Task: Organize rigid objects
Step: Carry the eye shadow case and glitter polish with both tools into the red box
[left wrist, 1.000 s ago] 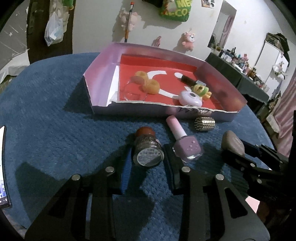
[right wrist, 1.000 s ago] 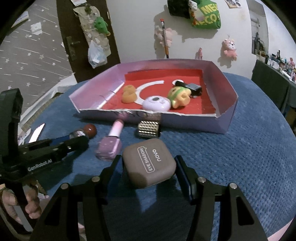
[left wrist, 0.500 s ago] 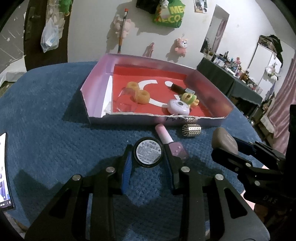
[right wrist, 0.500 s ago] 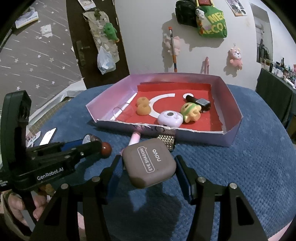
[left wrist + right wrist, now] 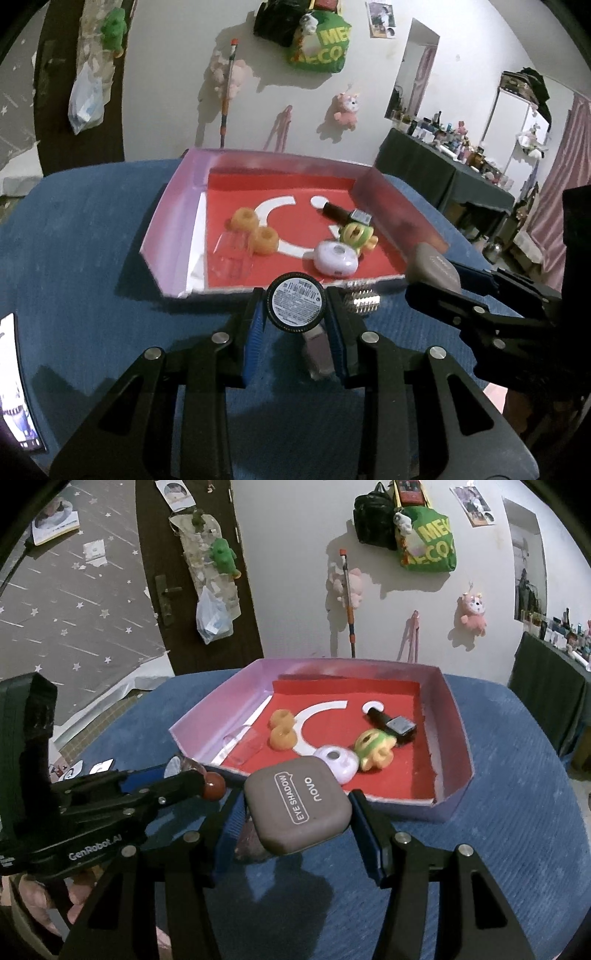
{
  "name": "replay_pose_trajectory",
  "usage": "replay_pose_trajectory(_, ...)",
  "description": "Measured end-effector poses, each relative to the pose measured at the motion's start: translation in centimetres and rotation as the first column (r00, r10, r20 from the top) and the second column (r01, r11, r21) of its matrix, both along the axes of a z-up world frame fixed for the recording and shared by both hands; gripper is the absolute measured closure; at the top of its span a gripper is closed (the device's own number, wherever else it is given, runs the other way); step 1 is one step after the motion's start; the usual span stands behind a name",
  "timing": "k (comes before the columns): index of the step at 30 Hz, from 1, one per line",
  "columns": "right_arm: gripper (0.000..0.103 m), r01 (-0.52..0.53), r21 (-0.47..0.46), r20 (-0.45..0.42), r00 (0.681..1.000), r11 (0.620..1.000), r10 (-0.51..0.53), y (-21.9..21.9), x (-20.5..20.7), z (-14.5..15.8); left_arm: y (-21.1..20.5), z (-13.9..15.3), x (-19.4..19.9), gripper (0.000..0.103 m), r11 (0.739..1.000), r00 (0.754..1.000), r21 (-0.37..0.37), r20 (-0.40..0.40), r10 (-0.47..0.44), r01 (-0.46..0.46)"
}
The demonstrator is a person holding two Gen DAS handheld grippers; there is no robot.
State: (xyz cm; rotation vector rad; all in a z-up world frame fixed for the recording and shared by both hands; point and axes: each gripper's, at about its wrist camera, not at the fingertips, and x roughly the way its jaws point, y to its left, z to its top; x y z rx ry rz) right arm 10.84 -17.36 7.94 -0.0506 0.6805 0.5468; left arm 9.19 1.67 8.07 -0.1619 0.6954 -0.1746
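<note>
Left claw clamped tight on a small round bottle, labelled base facing the camera, red cap poking out past the fingertips in the right wrist view. Held clear of the blue bench. Just beneath and behind that claw, lying on the bench: a pink nail polish bottle; slightly ahead to its right, a studded gold piece.

Right claw partly spread, gripping a taupe eye shadow case by its two sides, lifted off the bench.

Straight ahead of both claws: the pink box with red floor, holding two orange rings, a white disc, a green-yellow toy and a dark bottle.
</note>
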Motion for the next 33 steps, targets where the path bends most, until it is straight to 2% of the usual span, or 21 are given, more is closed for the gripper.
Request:
replay_pose_trajectory(8, 0.044, 0.039, -0.057, -0.026, 0.999, 0.998, -0.041, -1.3, 3.8, 0.4, -0.8, -0.1, 3.0, 0.074, 1.0, 0.999, 0.008, -0.016, -0.029, 0.029)
replay_pose_trajectory(19, 0.044, 0.038, -0.149, -0.124, 0.991, 0.988, -0.057, -1.3, 8.4, -1.9, -1.3, -1.9, 6.4, 0.074, 0.999, 0.996, 0.006, -0.076, -0.041, 0.042)
replay_pose_trajectory(26, 0.044, 0.02, -0.229, -0.169, 0.984, 0.973, -0.06, -0.5, 9.9, -3.3, -0.9, -3.3, 7.9, 0.074, 0.999, 0.991, 0.002, -0.125, -0.036, 0.036)
replay_pose_trajectory(33, 0.044, 0.001, -0.304, -0.182, 0.981, 0.953, -0.059, 0.5, 10.4, -3.9, -0.2, -3.5, 7.9, 0.074, 0.999, 0.989, -0.006, -0.146, -0.033, 0.033)
